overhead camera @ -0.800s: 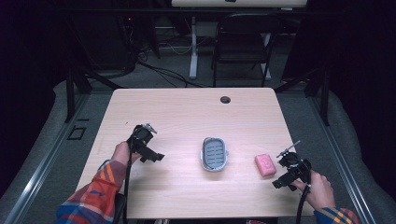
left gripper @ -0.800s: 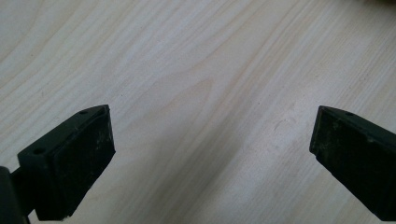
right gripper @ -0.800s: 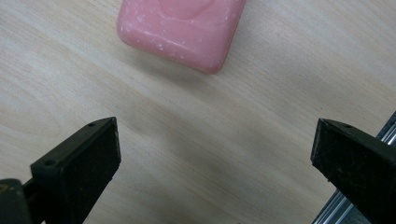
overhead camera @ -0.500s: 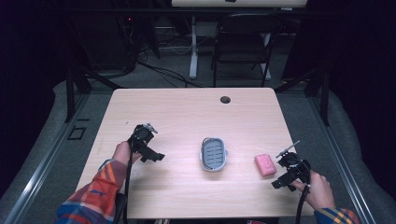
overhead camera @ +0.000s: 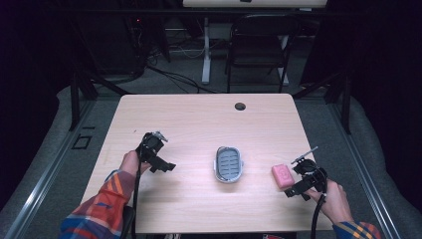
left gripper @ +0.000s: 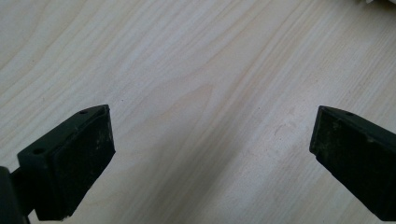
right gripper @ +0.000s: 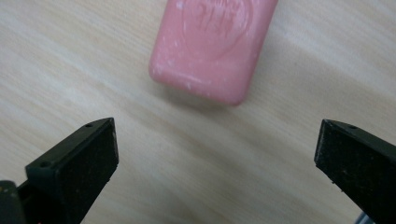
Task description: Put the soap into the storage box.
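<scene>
A pink bar of soap lies flat on the wooden table at the right. My right gripper hovers just beside it, jaws wide open, with the soap a little beyond the fingertips and not between them. A grey and white soap dish sits in the middle of the table. At the left, my left gripper is held low over bare wood, jaws open and nothing between them.
A round cable hole is near the table's far edge. A dark chair and a white desk leg stand beyond the table. Metal frame bars flank both sides on the floor.
</scene>
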